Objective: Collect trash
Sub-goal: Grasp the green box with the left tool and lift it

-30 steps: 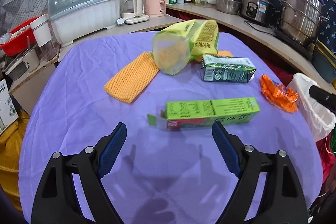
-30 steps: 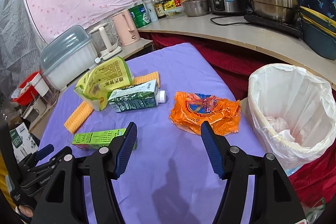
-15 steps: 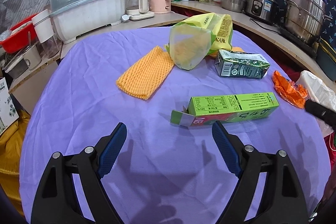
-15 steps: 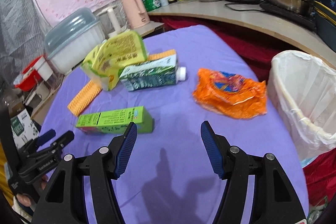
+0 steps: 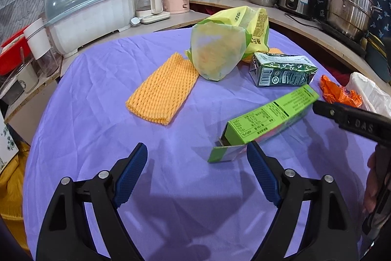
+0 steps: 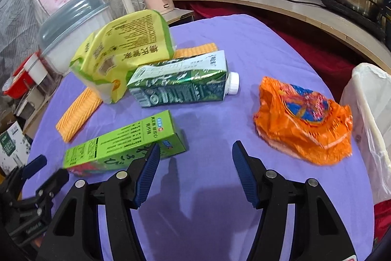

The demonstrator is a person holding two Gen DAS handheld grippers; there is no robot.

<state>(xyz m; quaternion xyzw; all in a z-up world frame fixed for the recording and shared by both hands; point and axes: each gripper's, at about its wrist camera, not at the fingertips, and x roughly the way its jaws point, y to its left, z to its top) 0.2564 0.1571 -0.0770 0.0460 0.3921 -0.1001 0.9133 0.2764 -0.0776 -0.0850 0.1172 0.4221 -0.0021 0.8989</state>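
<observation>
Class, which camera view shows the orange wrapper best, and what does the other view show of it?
The right wrist view: the orange wrapper lies whole and unblocked on the purple cloth. In the left wrist view, the wrapper is small, near the edge, partly behind the green box.

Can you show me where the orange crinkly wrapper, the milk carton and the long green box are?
orange wrapper [image 6: 304, 122], right wrist view, its crumpled middle.
milk carton [image 6: 179, 83], right wrist view, its printed side.
long green box [image 5: 271, 118], left wrist view, its top face.

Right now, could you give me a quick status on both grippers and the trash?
Left gripper open, empty. Right gripper open, empty. Green box nearest, untouched. Bin unobstructed.
</observation>
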